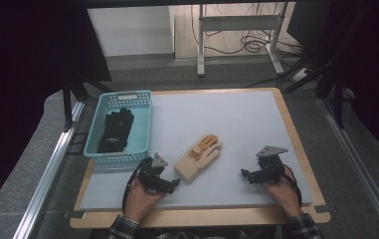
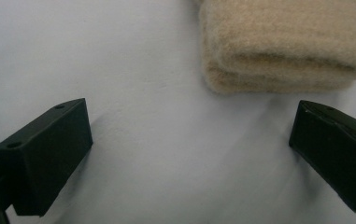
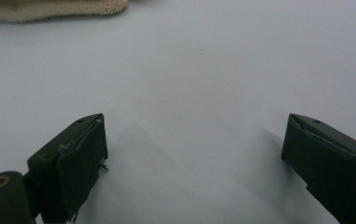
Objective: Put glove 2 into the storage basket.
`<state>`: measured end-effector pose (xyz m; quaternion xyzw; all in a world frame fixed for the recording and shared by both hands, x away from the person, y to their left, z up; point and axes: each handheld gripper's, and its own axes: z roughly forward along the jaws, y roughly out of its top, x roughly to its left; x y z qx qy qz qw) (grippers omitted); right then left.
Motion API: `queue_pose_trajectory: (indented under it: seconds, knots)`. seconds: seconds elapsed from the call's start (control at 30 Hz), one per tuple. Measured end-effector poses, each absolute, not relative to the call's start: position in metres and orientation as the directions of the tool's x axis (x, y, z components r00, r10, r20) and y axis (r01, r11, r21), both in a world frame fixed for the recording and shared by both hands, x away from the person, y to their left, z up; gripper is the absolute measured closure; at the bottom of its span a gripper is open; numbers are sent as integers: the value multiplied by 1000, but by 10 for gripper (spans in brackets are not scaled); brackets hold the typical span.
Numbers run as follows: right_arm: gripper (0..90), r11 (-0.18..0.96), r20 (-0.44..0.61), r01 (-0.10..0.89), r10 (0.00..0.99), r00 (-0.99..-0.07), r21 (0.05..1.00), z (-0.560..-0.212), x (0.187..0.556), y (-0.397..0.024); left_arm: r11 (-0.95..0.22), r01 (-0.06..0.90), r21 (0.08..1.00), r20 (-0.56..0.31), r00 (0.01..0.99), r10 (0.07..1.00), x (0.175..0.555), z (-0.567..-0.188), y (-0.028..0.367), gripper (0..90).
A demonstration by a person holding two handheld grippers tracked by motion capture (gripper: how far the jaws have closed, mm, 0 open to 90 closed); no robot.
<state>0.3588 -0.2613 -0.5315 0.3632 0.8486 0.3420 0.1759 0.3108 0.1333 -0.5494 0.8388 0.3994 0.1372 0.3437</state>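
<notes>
Black jaws of the left gripper [image 1: 174, 183] are standing spread wide over the pale grey desk [image 1: 236, 124], pinching nothing. Just ahead of them, the cuff end of a beige knitted glove [image 1: 198, 158] is lying flat, close to the jaws but not between them; in the left gripper view the folded woolly cuff [image 2: 283, 46] is sitting just beyond the jaw tips. The glove's fingers are pointing away from the person, toward the far right. The right gripper [image 1: 245, 174], held in the person's right hand [image 1: 282, 191], is resting well to the right of the glove, its jaws also spread apart and empty above bare desk. Farther off, at the desk's left edge, a turquoise basket [image 1: 142, 130] is holding a black glove [image 1: 116, 130].
</notes>
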Motion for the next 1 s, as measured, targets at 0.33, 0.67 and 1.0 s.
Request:
queue_pose_trajectory:
  seconds: [0.33,0.67,1.0]
  knots:
    - [66,499,-48,495,738,-674,711,-532,359,-262,-442,578,686,-49,643,764,311,-549,134,0]
    - [67,499,-49,495,738,-673,711,-532,358,-262,-452,585,673,-42,641,767,311,-545,132,32]
    - [67,498,-48,496,738,-673,712,-532,358,-262,-469,568,677,-79,690,720,311,-516,118,18]
